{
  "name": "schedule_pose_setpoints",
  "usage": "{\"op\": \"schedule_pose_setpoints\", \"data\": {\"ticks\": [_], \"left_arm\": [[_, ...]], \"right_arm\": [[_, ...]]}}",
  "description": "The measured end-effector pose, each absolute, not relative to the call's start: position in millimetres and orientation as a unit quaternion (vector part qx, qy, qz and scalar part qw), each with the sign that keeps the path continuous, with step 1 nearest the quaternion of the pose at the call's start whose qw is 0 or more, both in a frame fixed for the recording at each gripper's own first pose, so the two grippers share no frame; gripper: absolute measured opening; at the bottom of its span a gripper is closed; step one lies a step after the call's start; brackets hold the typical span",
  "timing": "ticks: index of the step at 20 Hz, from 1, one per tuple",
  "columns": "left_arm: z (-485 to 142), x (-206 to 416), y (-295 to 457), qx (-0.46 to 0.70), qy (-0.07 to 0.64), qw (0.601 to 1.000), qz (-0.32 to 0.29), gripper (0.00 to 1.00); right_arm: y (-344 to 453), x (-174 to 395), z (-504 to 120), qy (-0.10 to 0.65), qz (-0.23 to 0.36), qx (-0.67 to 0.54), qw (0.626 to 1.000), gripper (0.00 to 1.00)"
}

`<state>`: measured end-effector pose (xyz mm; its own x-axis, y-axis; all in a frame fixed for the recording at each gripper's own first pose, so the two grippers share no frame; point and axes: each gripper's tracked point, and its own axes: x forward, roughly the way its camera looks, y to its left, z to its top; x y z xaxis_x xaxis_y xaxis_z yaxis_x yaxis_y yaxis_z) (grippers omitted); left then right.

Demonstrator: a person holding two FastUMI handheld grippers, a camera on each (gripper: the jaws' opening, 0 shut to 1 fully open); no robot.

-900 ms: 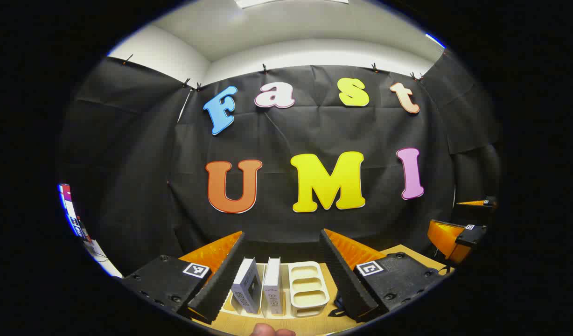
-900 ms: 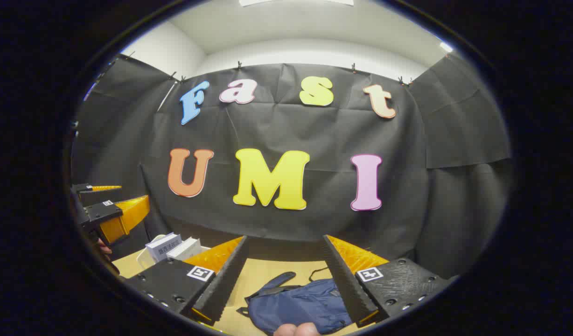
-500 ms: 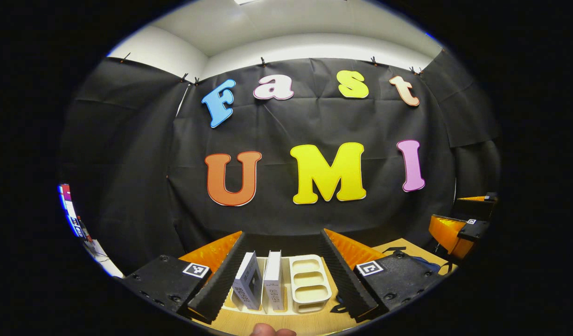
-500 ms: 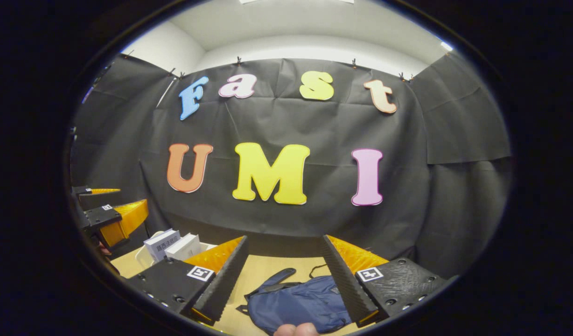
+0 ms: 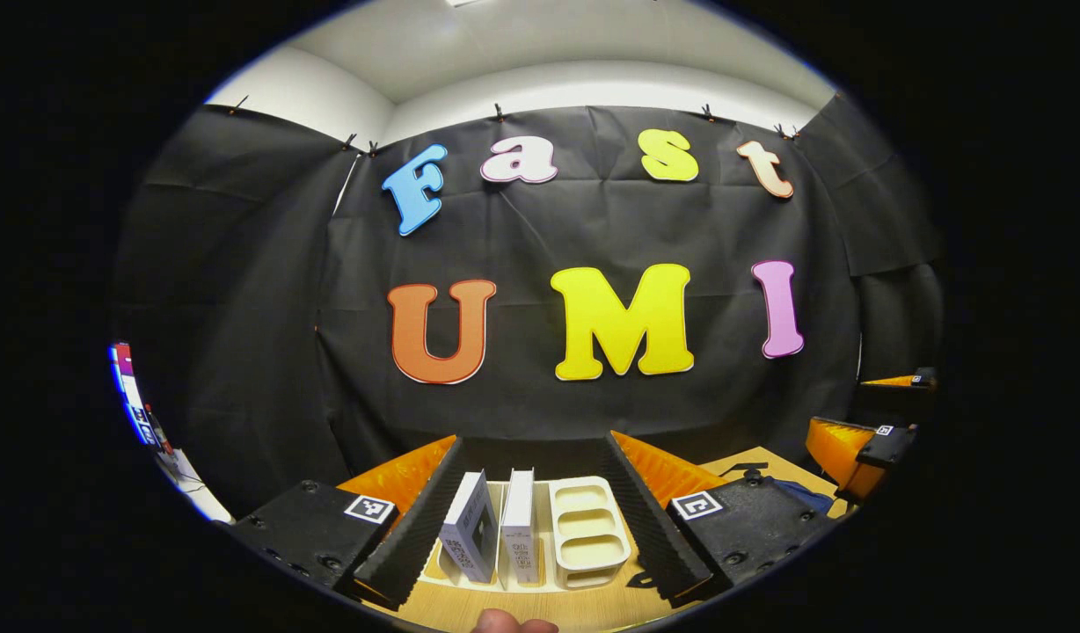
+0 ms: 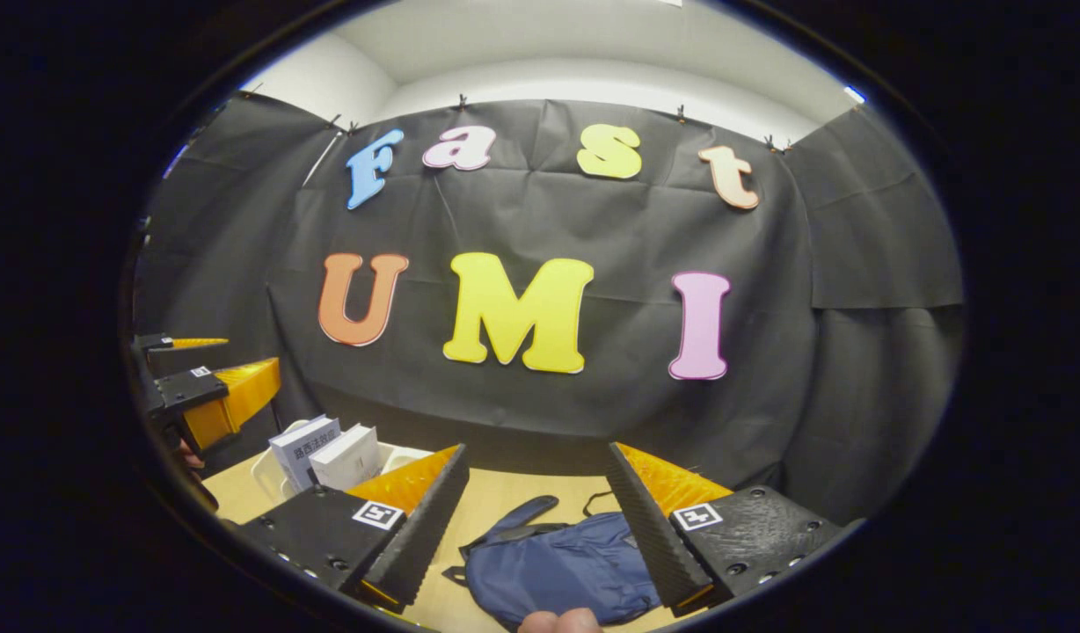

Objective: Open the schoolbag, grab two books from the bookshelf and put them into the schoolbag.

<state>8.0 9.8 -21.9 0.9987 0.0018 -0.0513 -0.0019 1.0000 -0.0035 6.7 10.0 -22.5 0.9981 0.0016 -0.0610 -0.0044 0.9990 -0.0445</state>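
Two white books (image 5: pixel 496 536) stand upright in the left slots of a cream bookshelf rack (image 5: pixel 588 536) on the wooden table. My left gripper (image 5: pixel 531 488) is open above the table, with the rack seen between its fingers. In the right gripper view a dark blue schoolbag (image 6: pixel 558 571) lies flat on the table, zipped as far as I can tell, and my right gripper (image 6: pixel 536 497) hangs open above it. The two books (image 6: pixel 324 453) appear there at the left, near the left gripper (image 6: pixel 210 387). The right gripper (image 5: pixel 865 431) shows at the right edge of the left gripper view.
The wooden table (image 6: pixel 514 492) runs back to the black cloth wall. The rack's right slots hold nothing. A fingertip (image 5: pixel 505 622) pokes in at the bottom of the left gripper view, and another fingertip (image 6: pixel 558 621) at the bottom of the right gripper view.
Both views have tipped down a little, so more of the table, rack and schoolbag shows. Both grippers stay open and hold nothing.
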Motion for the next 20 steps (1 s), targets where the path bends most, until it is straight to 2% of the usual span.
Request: {"op": "schedule_pose_setpoints", "data": {"ticks": [5,6,8,9,14,20], "left_arm": [[-27,10,14,-0.001,0.026,1.000,0.002,0.98],[-27,10,15,-0.001,0.027,1.000,0.002,0.98],[-28,10,16,-0.002,0.027,1.000,0.003,0.98],[-28,9,18,-0.004,0.028,1.000,0.003,0.98],[-37,10,22,-0.012,0.037,0.999,0.007,0.98],[-49,7,28,0.001,0.048,0.999,0.012,1.00]], "right_arm": [[14,4,-33,0.039,0.008,-0.035,0.999,0.98],[15,3,-39,0.045,0.013,-0.040,0.998,0.95],[14,-1,-65,0.068,0.020,-0.050,0.996,0.98],[10,-4,-81,0.083,0.020,-0.058,0.995,0.95],[1,-24,-180,0.166,0.031,-0.116,0.979,0.95],[-13,-47,-299,0.269,0.047,-0.212,0.938,0.99]]}}
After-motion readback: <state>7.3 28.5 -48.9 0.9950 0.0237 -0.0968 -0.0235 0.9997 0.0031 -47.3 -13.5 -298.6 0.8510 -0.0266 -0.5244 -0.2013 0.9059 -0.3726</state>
